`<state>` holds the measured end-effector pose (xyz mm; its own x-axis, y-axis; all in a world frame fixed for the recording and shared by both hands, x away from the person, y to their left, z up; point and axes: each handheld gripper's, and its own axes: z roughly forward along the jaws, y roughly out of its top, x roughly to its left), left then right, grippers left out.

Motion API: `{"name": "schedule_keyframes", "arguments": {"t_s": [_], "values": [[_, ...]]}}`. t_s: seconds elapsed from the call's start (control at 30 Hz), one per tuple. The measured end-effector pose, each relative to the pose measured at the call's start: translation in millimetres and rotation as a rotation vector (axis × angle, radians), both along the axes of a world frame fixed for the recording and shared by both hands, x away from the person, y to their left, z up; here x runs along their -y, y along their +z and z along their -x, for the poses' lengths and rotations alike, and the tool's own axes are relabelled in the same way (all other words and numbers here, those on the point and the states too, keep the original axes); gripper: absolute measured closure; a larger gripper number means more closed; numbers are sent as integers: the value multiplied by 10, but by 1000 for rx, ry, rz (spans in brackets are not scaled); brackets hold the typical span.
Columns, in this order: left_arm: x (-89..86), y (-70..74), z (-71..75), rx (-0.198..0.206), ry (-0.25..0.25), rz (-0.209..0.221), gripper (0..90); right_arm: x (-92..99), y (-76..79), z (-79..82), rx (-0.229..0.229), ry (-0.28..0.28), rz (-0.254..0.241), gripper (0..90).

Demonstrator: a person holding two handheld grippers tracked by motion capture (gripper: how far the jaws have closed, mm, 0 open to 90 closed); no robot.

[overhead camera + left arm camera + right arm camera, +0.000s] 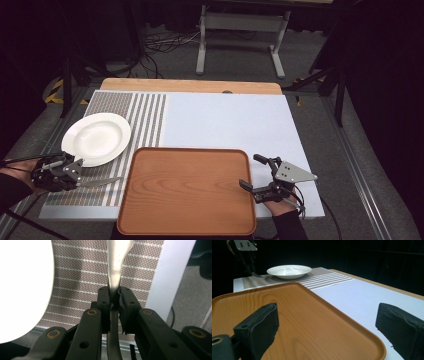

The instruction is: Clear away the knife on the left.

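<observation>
utensil: metal knife (pixel 99 182) pinched by its handle in left gripper (pixel 114 296), blade pointing toward tray, low over striped mat (pixel 145 112); handle grip likely chosen to keep blade end free for setting down.
left gripper state: jaws nearly closed, clamped on handle.
right gripper (pixel 256 176): jaws wide apart, nothing between, straddling right rim of wooden tray (pixel 187 192), probably to steady or lift it.
plate (pixel 96 138): white, empty, on mat just beyond left gripper.
obstacles: raised tray rim between blade and tray floor; plate close beside.
</observation>
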<state>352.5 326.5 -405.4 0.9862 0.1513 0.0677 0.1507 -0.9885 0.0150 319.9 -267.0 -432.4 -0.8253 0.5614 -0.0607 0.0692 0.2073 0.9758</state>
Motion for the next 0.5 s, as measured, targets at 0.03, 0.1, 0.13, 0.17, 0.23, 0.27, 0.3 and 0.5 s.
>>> {"name": "schedule_keyframes", "arguments": {"t_s": [0.03,0.1,0.13,0.17,0.23,0.27,0.3,0.5], "values": [[10,17,4,5,8,7,804,1,-2,-4,-5,2,-2,54],[37,63,11,10,12,19,804,4,-4,-8,-6,2,-4,54],[53,87,11,17,12,21,804,6,-3,-7,-6,2,-5,54],[53,87,11,17,12,21,804,8,-1,-5,-5,0,-5,54],[111,151,-8,6,85,25,804,11,2,-3,-4,0,-7,54],[133,169,-15,-3,113,34,804,11,2,-3,-4,0,-7,54],[154,184,-14,-5,121,34,804,11,2,-4,-6,0,-6,54],[298,292,-10,-16,195,89,803,14,-3,-16,-9,5,-3,54]]}}
